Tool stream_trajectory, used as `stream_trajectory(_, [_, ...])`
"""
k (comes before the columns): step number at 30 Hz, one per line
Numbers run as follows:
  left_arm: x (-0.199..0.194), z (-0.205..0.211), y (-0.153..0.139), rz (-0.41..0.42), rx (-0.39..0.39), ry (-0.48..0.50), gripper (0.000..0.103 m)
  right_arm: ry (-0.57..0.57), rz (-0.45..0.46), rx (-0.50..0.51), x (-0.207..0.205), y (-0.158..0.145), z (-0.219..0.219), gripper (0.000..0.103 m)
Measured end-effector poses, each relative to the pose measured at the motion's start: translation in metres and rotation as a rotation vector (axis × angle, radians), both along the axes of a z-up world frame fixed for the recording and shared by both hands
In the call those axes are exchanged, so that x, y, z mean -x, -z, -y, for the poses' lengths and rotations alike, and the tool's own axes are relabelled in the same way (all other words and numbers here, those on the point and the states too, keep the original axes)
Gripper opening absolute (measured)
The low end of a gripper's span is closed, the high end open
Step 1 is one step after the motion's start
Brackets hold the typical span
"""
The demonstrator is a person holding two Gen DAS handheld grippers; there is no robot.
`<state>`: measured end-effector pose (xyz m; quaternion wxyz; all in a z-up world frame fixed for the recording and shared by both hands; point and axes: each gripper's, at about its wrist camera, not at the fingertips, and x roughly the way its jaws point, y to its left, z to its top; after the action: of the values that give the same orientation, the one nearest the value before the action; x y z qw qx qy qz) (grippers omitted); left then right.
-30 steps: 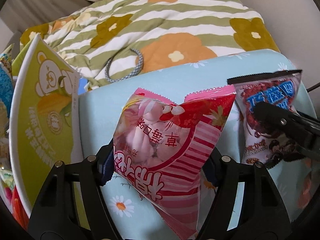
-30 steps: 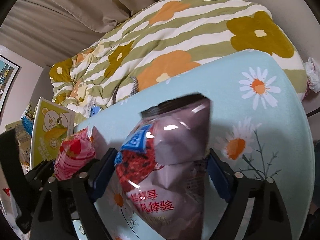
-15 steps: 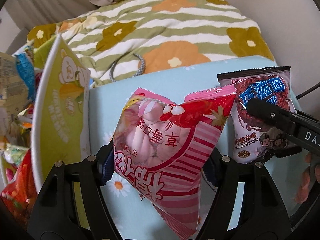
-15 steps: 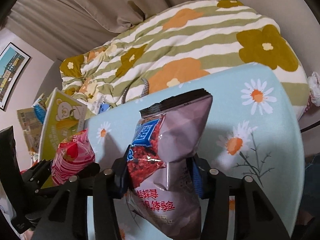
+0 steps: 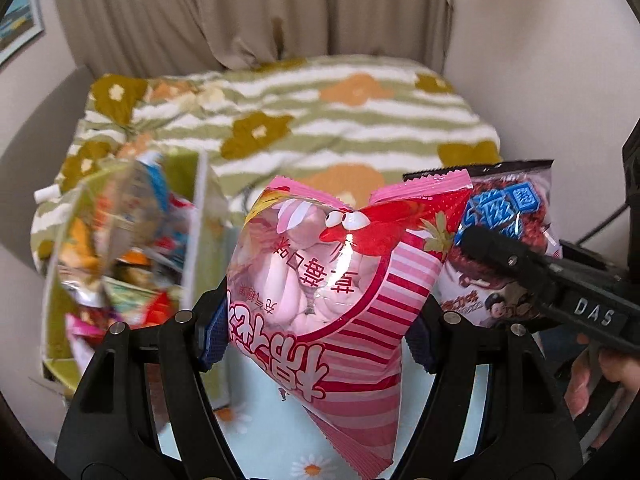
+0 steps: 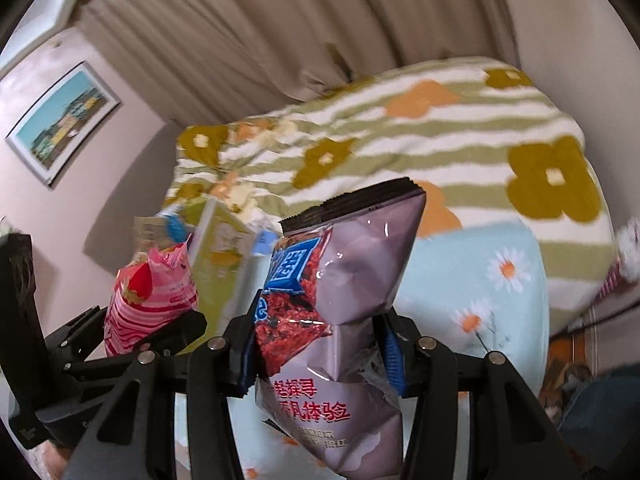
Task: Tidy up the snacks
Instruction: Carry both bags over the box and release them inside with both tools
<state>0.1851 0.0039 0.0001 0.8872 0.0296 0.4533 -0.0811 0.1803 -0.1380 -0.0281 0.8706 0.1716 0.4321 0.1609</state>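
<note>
My left gripper [image 5: 316, 332] is shut on a pink striped marshmallow bag [image 5: 332, 276] and holds it up in the air. My right gripper [image 6: 320, 356] is shut on a purple chocolate snack bag [image 6: 340, 300], also lifted. In the left wrist view the purple bag [image 5: 500, 240] and the right gripper sit just to the right of the pink bag. In the right wrist view the pink bag [image 6: 148, 300] is at the left. A green box [image 5: 120, 260] full of snack packets stands to the left; it also shows in the right wrist view [image 6: 224, 256].
A light blue table with daisy print [image 6: 480, 280] lies below both grippers. Behind it is a bed with a green striped flowered blanket [image 5: 320, 120], beige curtains and walls. A framed picture [image 6: 60, 120] hangs on the left wall.
Both grippers have risen with their bags, so more of the curtain and bed shows. The green snack box now shows its inside to the left.
</note>
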Motion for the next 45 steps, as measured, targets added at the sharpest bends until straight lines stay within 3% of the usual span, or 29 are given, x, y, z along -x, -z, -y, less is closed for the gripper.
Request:
stream_trajectory(5, [-0.002,-0.048,-0.038,0.080,0.034,-0.074,0.071,-0.098,0.073,-0.011,-0.011,-0.035,-0.053,0.046])
stream_trajectory(12, [-0.026,-0.147,-0.062,0.146,0.059,-0.128,0.071,-0.180,0.148,-0.032,-0.034,-0.060,-0.156,0.046])
stream_trajectory(17, [-0.062,-0.213,-0.057,0.128,0.041,-0.118,0.071,-0.171,0.153,-0.044,-0.063,-0.065,-0.220,0.046])
stream_trajectory(20, [-0.093,-0.250,-0.040,0.075,0.049,-0.095,0.071,-0.140,0.140,-0.029,-0.079,-0.063,-0.251,0.046])
stream_trajectory(27, [-0.141,-0.284,0.001,-0.018,0.087,-0.002,0.072,-0.029,0.086,0.012,-0.084,-0.049,-0.272,0.046])
stream_trajectory(29, [-0.145,-0.285,0.008,-0.035,0.120,0.020,0.078,-0.001,0.076,0.023,-0.084,-0.047,-0.272,0.046])
stream_trajectory(31, [-0.148,-0.284,0.013,-0.047,0.143,0.037,0.103,0.024,0.064,0.032,-0.082,-0.045,-0.270,0.046])
stream_trajectory(36, [-0.136,-0.284,0.017,-0.043,0.113,0.030,0.103,0.033,0.064,0.038,-0.078,-0.048,-0.265,0.046])
stream_trajectory(45, [-0.089,-0.318,0.013,-0.036,0.110,-0.094,0.103,-0.057,0.081,0.026,-0.076,-0.054,-0.282,0.046])
